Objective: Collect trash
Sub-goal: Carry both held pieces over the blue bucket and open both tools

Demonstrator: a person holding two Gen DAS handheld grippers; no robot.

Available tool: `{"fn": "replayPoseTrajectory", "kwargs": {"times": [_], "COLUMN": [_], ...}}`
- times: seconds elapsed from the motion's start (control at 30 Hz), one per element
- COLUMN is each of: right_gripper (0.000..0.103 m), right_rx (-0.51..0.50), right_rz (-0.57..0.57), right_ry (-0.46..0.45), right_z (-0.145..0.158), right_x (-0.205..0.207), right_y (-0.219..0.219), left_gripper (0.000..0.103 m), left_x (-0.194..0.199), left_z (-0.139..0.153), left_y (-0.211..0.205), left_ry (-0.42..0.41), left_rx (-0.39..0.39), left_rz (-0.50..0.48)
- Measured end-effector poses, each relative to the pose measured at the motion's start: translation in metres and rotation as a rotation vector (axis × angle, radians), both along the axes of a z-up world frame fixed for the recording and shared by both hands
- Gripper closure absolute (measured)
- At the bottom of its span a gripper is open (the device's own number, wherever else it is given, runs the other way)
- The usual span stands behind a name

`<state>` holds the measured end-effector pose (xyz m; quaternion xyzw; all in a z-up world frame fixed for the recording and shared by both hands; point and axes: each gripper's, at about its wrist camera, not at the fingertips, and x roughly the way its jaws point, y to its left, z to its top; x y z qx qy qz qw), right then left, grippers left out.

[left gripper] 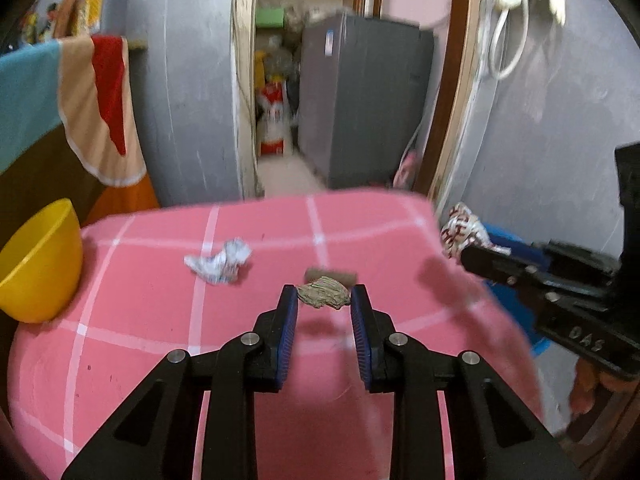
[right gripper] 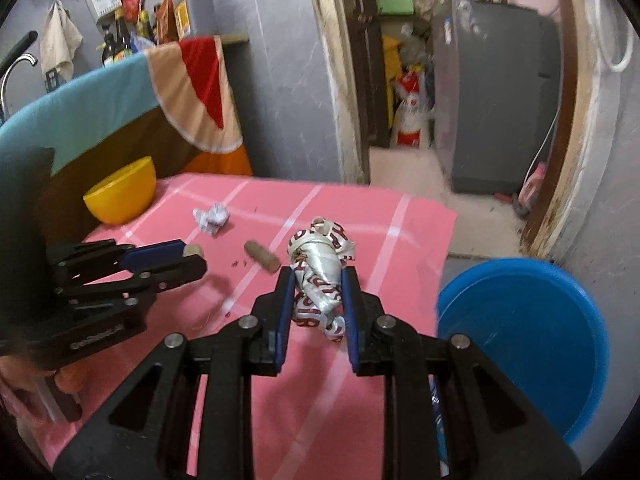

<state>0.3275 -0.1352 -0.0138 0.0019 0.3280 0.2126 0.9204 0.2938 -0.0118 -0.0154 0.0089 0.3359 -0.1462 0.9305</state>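
Observation:
My left gripper is shut on a crumpled greenish-brown wad, held above the pink checked table. It also shows at the left of the right wrist view. My right gripper is shut on a knotted white plastic bag with red letters; the bag shows at the table's right edge in the left view. A crumpled white paper and a brown cork-like cylinder lie on the table.
A yellow bowl stands at the table's left edge. A blue bucket stands on the floor right of the table. Cloths hang over a rail behind. A doorway with a grey fridge lies beyond.

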Motion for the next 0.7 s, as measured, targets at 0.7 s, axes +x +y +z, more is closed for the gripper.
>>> {"fn": "replayPoseTrajectory", "kwargs": {"times": [0.7], "right_gripper": [0.08], "right_rx": [0.074], "right_rz": [-0.306], "right_ry": [-0.469], "right_z": [0.062], "right_x": [-0.071], "right_y": [-0.087], "left_gripper": [0.08], "left_x": [-0.046], "left_z": [0.076], "left_y": [-0.072], "left_ry": [-0.409], "left_rx": [-0.122], "left_rz": [-0.073]}}
